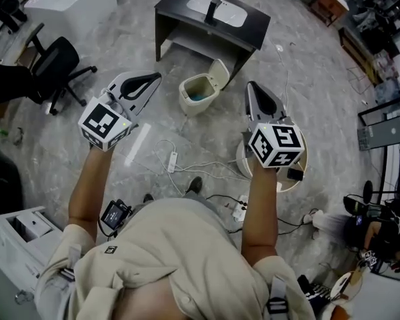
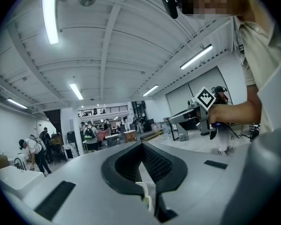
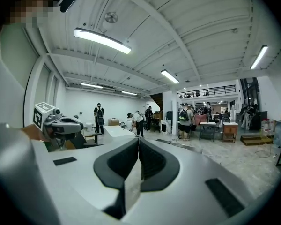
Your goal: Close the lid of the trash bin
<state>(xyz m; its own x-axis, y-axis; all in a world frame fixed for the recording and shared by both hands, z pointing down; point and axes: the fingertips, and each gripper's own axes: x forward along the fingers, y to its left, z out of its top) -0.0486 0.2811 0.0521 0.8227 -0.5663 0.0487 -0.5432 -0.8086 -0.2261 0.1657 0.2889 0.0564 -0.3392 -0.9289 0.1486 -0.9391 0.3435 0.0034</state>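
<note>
Grey jaws on my left gripper (image 1: pixel 156 78) and my right gripper (image 1: pixel 249 85) are both pressed together, holding nothing. Between them, down on the floor, stands the cream trash bin (image 1: pixel 195 95), mouth upward, its lid (image 1: pixel 219 73) tipped up toward the black desk (image 1: pixel 217 29). Cables (image 1: pixel 187 169) trail near my feet.

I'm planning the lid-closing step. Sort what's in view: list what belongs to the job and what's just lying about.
Belongs to the job:
- trash bin
- lid, standing open
- left gripper and right gripper, both shut and empty

Just lying about:
- black desk
- office chair
- cables on the floor
- power strip
</note>
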